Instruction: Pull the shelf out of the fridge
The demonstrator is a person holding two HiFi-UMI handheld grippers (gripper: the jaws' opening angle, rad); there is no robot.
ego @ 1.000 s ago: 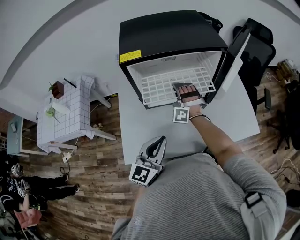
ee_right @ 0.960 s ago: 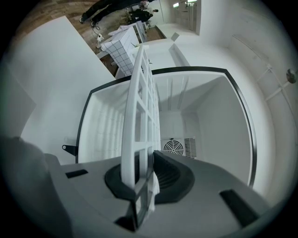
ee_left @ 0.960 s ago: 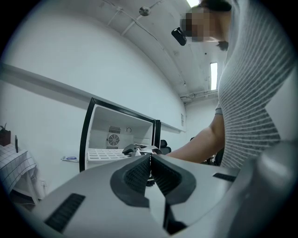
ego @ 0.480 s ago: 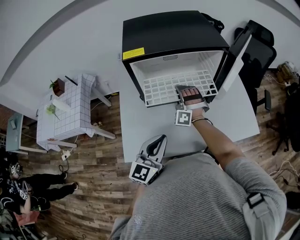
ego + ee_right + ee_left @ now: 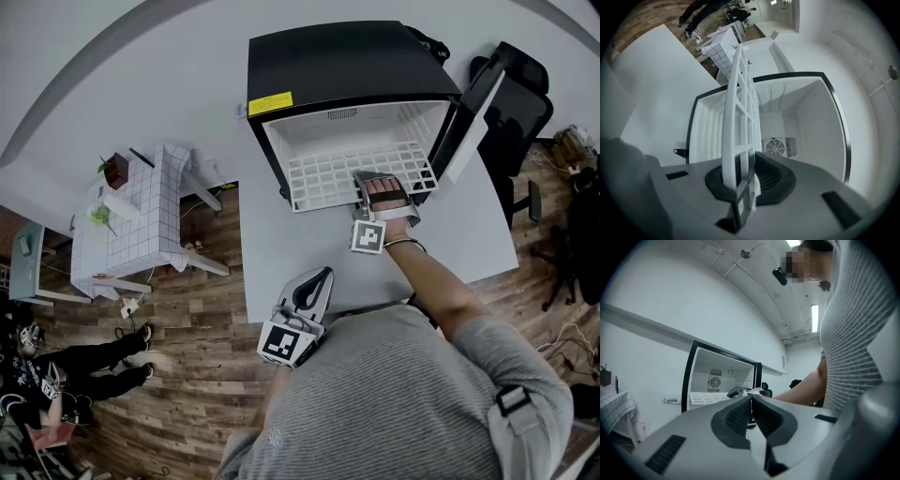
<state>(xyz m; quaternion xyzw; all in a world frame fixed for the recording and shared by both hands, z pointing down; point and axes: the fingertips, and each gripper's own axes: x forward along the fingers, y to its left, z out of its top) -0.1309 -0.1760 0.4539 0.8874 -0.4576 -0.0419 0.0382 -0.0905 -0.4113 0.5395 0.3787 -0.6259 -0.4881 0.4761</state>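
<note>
On the white surface stood a small black fridge with its door swung wide open to the right. The white wire shelf lay low inside the fridge, and its front edge poked a little way out of the opening.

I had the right gripper at the front edge of the shelf, near its right end. From the right gripper view, the right gripper had its fingers pinching the front bars of the shelf. The bars sat tight between the two dark pads. The shelf ran away from the fingers into the white box of the fridge. I could see the round fan grille on the back wall.

I held the left gripper low and close to the body, above the near edge of the surface and well apart from the fridge. In the left gripper view, the left gripper had its fingers pressed together with nothing between them. It pointed level toward the open fridge.

A black office chair stood behind the door. To the left, on the wooden floor, was a small table with a checked cloth and a plant. A person sat on the floor at the far left.
</note>
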